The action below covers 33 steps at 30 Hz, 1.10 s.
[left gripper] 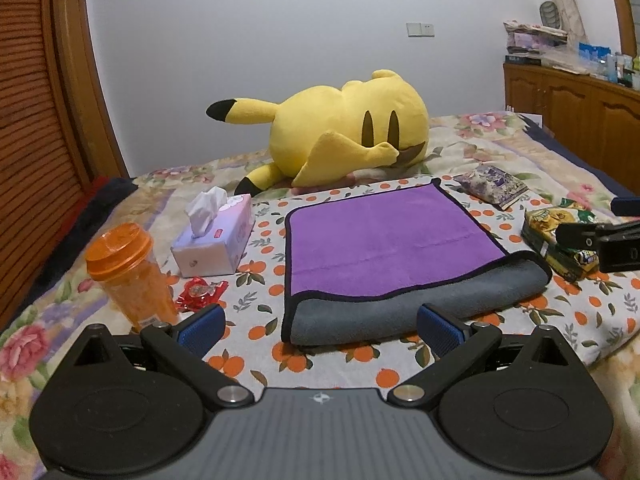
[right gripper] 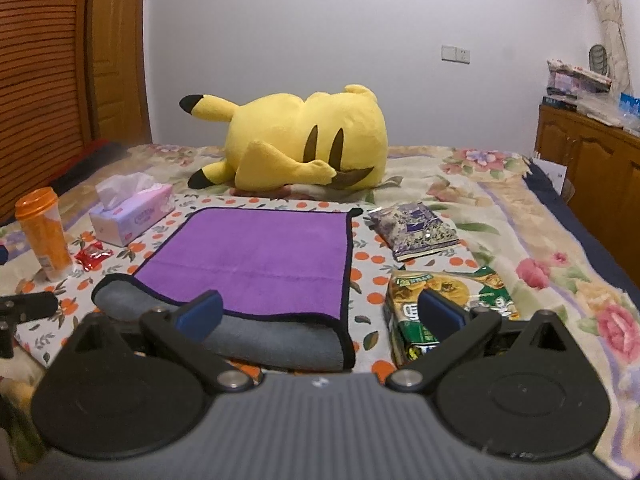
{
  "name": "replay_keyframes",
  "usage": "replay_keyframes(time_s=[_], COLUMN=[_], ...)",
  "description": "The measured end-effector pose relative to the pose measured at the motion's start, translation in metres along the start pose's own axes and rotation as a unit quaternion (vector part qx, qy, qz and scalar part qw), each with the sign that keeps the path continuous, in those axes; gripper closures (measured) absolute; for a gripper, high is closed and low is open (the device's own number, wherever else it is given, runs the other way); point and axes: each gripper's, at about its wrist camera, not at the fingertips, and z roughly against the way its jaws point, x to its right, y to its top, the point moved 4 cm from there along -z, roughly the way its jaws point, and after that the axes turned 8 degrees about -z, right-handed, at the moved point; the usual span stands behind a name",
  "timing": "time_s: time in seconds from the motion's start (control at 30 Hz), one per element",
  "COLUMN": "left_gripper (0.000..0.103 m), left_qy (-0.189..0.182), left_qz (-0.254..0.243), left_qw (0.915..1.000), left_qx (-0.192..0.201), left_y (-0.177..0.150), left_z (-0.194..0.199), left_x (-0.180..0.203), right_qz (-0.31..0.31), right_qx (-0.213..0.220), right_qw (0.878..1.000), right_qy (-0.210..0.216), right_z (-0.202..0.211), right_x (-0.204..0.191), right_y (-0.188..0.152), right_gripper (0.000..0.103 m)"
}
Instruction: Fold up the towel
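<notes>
A towel (left gripper: 384, 240), purple on top and grey underneath with a black hem, lies folded once on the orange-print cloth; the grey fold faces me. It also shows in the right wrist view (right gripper: 256, 256). My left gripper (left gripper: 320, 326) is open and empty, just short of the towel's near left corner. My right gripper (right gripper: 320, 314) is open and empty, hovering at the towel's near right corner. The right gripper's body shows at the right edge of the left wrist view (left gripper: 604, 244).
A yellow plush toy (left gripper: 344, 132) lies behind the towel. A tissue box (left gripper: 218, 236), an orange bottle (left gripper: 130, 276) and a red wrapper (left gripper: 200, 294) sit to the left. Snack packs (right gripper: 444, 312) and a purple packet (right gripper: 414, 230) sit to the right. A wooden cabinet (right gripper: 592, 168) stands far right.
</notes>
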Motion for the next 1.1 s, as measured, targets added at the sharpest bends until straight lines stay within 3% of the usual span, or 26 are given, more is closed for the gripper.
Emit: replay_keyframes(time_s=[0.6,0.87,1.03,1.1], left_gripper=[0.001,0.012,0.025,0.029], left_qy=[-0.025,-0.044,-0.05,-0.054], left_qz=[-0.007,-0.005,-0.01,-0.01], left_qw=[0.9993,0.9983,0.9976,0.9971], left_qx=[-0.026,-0.037,-0.048,-0.053], left_y=[0.008,0.007,0.005,0.003], left_z=[-0.057,-0.079,-0.094,-0.099], left_x=[-0.017,-0.025,-0.027,-0.028], right_qz=[0.02,0.02,0.02,0.02], right_qx=[-0.043,-0.056,-0.067,-0.073], right_qw=[0.999,0.998,0.997,0.997], right_qy=[0.019,0.02,0.018,0.018], right_z=[-0.046,-0.06,-0.069,-0.072], right_x=[-0.006,-0.003,0.0,0.002], right_y=[-0.005,-0.008,-0.011,-0.013], right_gripper=[0.0,0.0,0.001,0.009])
